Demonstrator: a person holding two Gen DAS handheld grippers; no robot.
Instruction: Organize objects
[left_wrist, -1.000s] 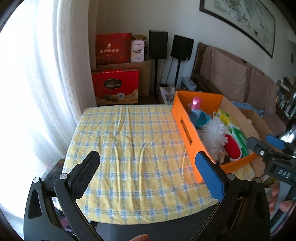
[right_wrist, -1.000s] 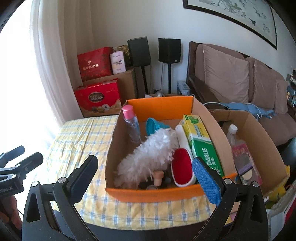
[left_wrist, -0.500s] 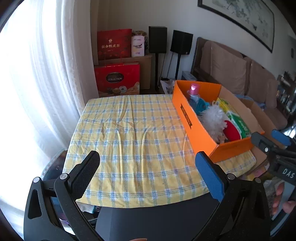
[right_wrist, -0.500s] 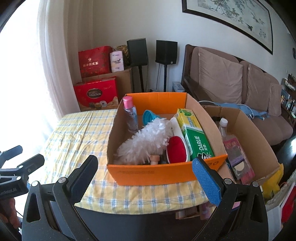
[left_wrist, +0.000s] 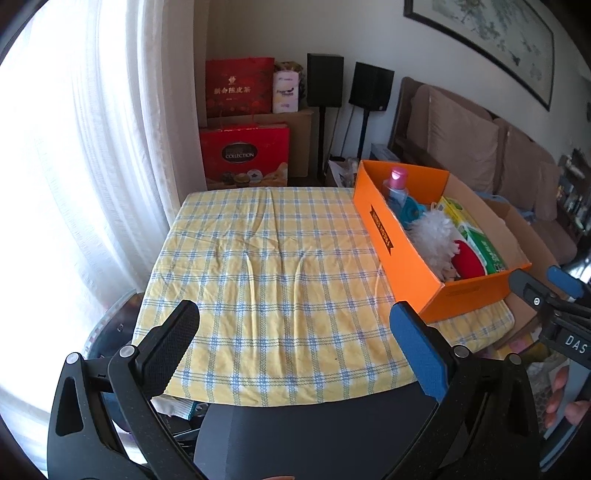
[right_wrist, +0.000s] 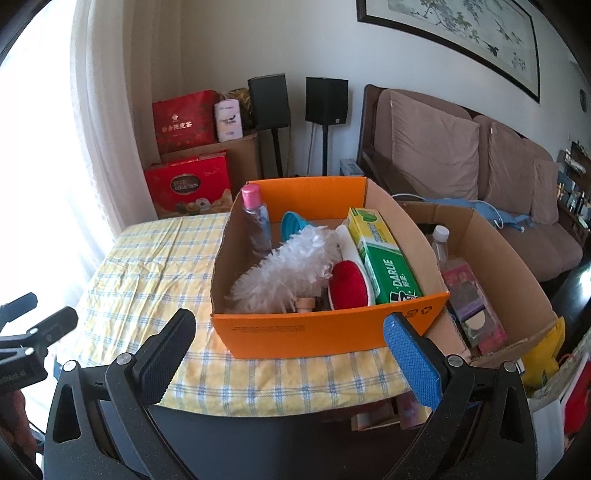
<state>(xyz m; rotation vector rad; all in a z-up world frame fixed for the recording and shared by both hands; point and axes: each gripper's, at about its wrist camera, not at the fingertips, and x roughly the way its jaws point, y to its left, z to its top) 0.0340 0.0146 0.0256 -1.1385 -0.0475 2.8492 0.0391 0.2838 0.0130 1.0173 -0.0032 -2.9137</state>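
I see the checked tablecloth bare on the left, the orange box at its right near corner, crammed. Inside, the white duster looks light and floppy, so I'd pinch its handle end; the pink-capped bottle stands far left, likely slippery. My left gripper and right gripper both gape wide, holding nothing.
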